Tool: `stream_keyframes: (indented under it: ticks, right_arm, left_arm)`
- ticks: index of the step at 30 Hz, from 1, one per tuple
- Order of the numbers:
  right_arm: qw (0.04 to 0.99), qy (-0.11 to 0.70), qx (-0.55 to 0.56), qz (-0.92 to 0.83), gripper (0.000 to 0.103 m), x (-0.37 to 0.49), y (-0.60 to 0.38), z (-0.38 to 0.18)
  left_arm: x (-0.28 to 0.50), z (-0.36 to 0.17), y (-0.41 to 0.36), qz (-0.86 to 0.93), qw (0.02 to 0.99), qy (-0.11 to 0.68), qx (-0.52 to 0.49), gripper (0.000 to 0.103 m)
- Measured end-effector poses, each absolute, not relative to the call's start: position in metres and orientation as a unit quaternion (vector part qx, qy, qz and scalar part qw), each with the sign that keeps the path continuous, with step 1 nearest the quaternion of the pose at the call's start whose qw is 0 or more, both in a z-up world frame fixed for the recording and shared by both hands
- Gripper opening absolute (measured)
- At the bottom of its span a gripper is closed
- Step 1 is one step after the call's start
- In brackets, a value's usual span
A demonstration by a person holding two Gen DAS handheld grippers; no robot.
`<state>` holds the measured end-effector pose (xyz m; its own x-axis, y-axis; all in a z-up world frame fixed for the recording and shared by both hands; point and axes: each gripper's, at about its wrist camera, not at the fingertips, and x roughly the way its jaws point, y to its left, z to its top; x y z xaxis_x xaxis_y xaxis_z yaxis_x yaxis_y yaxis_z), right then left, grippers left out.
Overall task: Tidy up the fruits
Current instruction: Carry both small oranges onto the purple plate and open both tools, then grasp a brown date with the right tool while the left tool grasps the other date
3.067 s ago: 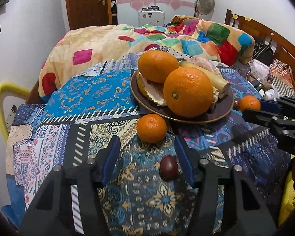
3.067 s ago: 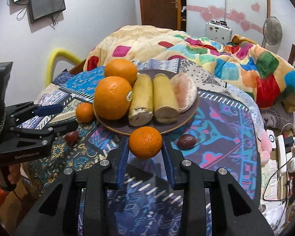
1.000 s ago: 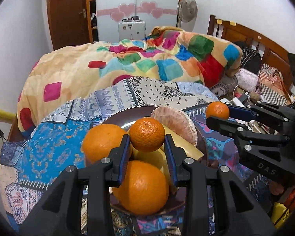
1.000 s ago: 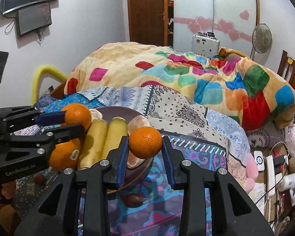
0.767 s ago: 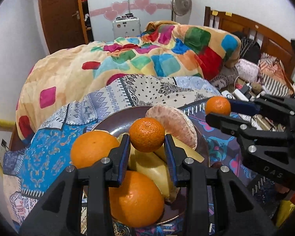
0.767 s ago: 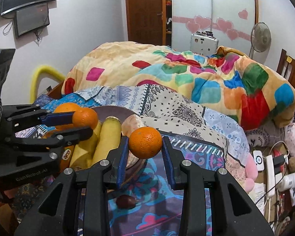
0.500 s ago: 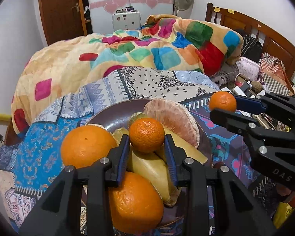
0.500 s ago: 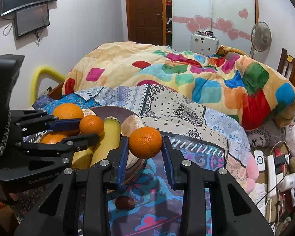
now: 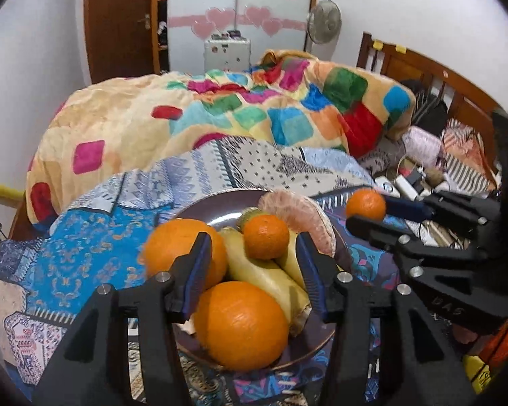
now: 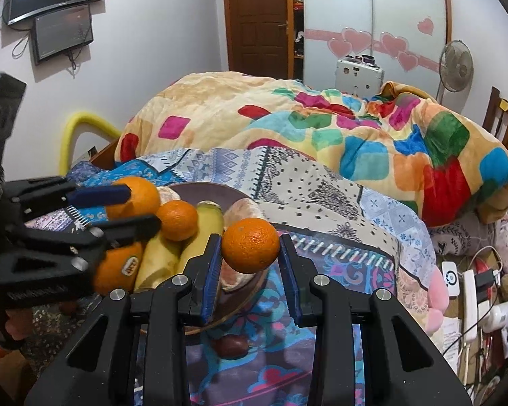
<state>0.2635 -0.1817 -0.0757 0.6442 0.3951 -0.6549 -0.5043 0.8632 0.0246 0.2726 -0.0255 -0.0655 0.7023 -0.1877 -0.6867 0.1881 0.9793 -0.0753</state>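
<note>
Left gripper (image 9: 252, 253): fingers have just been opening, now a moderate gap, pads clear of the mandarin (image 9: 266, 236) on both sides. The mandarin sits on top of the bananas (image 9: 264, 270) on the plate (image 9: 216, 208), touching the peeled segment (image 9: 298, 218) behind it. Nothing gripped on this side.

Right gripper (image 10: 249, 264): fingers clamped on the second mandarin (image 10: 250, 245), pads pressing both flanks, narrow gap. It hangs in the air just beside the plate's near right edge, above the segment (image 10: 244, 211) as seen from the right wrist. In the left view it shows as a small orange ball (image 9: 365, 204) at the tip of the right gripper's fingers (image 9: 404, 207), right of the plate.

Plate contents:
- two big oranges, one front (image 9: 240, 324), one back left (image 9: 183, 252); the front one has a sticker (image 10: 131, 265) in the right view
- two bananas side by side down the middle
- peeled segment at the back right
- the mandarin on top, centre

One dark brown fruit (image 10: 232, 345) lies on the patterned cloth (image 9: 84, 237) in front of the plate, under the right gripper, off the plate.

Plate rests on the cloth, which covers the counter. Bed with a colourful blanket (image 9: 220, 115) directly behind. Left view slightly motion-blurred.
</note>
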Motion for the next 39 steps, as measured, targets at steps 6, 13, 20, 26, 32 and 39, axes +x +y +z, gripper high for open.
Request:
stream_keyframes:
  ticks: [6,13,20,26,32,39]
  right_arm:
    - [0.892,0.349,-0.096,0.271,0.031,0.256,-0.158,-0.084]
    - [0.88,0.367,-0.099,0.285,0.031,0.261,-0.14,-0.095]
    - [0.874,0.375,-0.103,0.29,0.031,0.262,-0.132,-0.097]
    - [0.875,0.375,-0.114,0.286,0.036,0.257,-0.13,-0.098]
    - [0.876,0.375,-0.103,0.286,0.04,0.25,-0.138,-0.093]
    - [0.882,0.37,-0.099,0.275,0.041,0.234,-0.16,-0.082]
  left_arm:
    - [0.259,-0.058,-0.002,-0.072,0.932,0.356,0.001,0.051]
    - [0.255,-0.069,0.018,-0.059,0.931,0.36,-0.004,0.051]
    - [0.252,-0.076,0.025,-0.058,0.931,0.361,-0.011,0.051]
    - [0.247,-0.076,0.025,-0.059,0.931,0.359,-0.009,0.051]
    - [0.237,-0.07,0.023,-0.057,0.933,0.356,-0.01,0.051]
    - [0.215,-0.065,0.025,-0.052,0.934,0.354,-0.01,0.051]
